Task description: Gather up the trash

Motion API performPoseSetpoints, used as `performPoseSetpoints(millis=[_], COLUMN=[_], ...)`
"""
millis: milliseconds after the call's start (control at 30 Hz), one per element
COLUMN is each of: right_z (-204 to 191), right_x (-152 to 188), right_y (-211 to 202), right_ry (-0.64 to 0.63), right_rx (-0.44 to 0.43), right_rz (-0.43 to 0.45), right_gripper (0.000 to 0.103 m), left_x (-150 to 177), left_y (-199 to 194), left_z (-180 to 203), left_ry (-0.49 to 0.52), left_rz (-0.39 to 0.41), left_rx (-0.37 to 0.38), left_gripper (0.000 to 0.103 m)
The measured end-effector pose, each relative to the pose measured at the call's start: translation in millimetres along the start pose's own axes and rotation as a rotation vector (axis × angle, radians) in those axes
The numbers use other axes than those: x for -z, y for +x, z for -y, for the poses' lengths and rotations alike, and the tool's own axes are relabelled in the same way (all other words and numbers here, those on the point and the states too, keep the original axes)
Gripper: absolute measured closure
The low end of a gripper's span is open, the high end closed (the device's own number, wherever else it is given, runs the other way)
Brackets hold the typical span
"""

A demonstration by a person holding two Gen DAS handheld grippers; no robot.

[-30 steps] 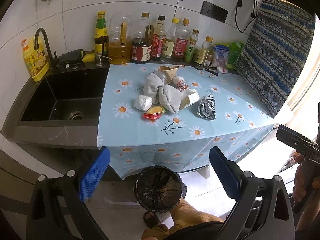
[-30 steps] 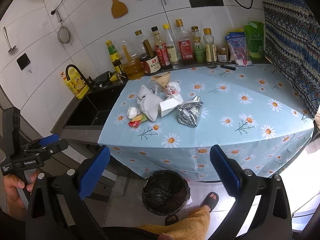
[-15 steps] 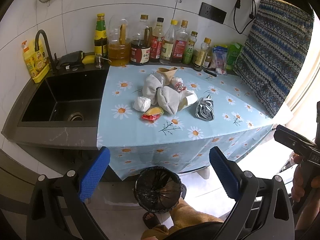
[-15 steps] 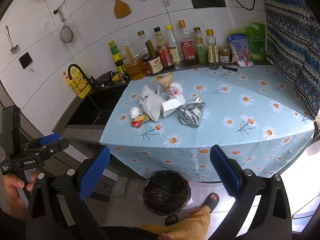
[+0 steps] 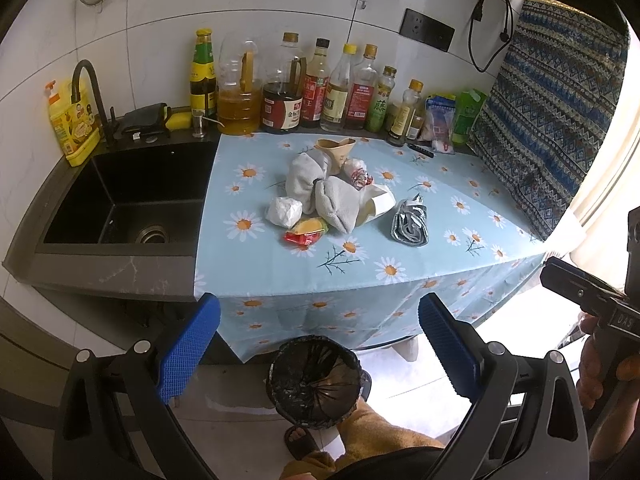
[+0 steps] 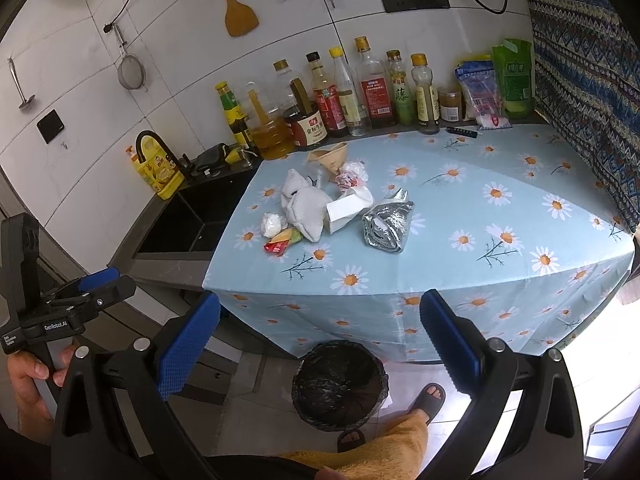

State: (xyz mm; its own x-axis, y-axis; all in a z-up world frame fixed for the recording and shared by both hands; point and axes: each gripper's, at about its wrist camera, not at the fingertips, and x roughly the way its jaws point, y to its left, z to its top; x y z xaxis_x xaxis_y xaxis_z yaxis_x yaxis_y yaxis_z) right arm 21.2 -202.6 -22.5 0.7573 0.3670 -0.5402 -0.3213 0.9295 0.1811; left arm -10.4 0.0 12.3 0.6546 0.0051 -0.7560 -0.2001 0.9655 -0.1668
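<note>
A pile of trash lies on the daisy tablecloth (image 5: 400, 272): a grey cloth bundle (image 5: 324, 196) (image 6: 306, 208), a white paper wad (image 5: 284, 211), a red and yellow wrapper (image 5: 305, 234) (image 6: 280, 242), a white carton (image 6: 348, 208), a crumpled silver foil bag (image 5: 410, 224) (image 6: 388, 226) and a tan paper cone (image 5: 336, 150). A black-lined bin (image 5: 314, 380) (image 6: 338, 386) stands on the floor below the counter's front edge. My left gripper (image 5: 318, 344) and right gripper (image 6: 320, 344) are both open, empty, and held back from the counter above the bin.
A black sink (image 5: 128, 204) with a tap sits left of the cloth. Bottles (image 5: 320, 84) and packets line the back wall. A patterned curtain (image 5: 552, 112) hangs at the right. A person's sandalled feet (image 6: 430, 396) stand beside the bin.
Both grippers have shifted slightly, so the counter sits a little further off in the left view and the bin lower in the right view. Both stay open; the trash has not moved.
</note>
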Motion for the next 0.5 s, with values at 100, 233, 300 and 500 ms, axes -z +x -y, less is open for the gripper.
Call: performPoseSetpoints(millis=[100, 233, 300, 500], right_z=[-0.8, 0.3, 2.0, 10.3], right_x=[-0.4, -1.1, -2.3, -8.7], right_y=[1.4, 3.6, 6.1, 9.2], right_ry=[-0.008, -0.004, 0.005, 0.015], right_rx=[0.002, 0.003, 0.001, -0.019], right_rz=[-0.001, -0.006, -0.014, -0.007], right_gripper=[0.004, 0.004, 0.004, 0.004], left_x=[-0.4, -2.7, -4.6, -12.0], left_y=[1.0, 4.0, 6.4, 19.5], left_z=[0.3, -2.0, -3.4, -4.5], left_ry=[-0.002, -0.007, -0.008, -0.012], left_rz=[-0.002, -0.006, -0.008, -0.028], left_rx=[-0.003, -0.006, -0.01, -0.013], left_gripper=[0.007, 0.007, 0.007, 0.007])
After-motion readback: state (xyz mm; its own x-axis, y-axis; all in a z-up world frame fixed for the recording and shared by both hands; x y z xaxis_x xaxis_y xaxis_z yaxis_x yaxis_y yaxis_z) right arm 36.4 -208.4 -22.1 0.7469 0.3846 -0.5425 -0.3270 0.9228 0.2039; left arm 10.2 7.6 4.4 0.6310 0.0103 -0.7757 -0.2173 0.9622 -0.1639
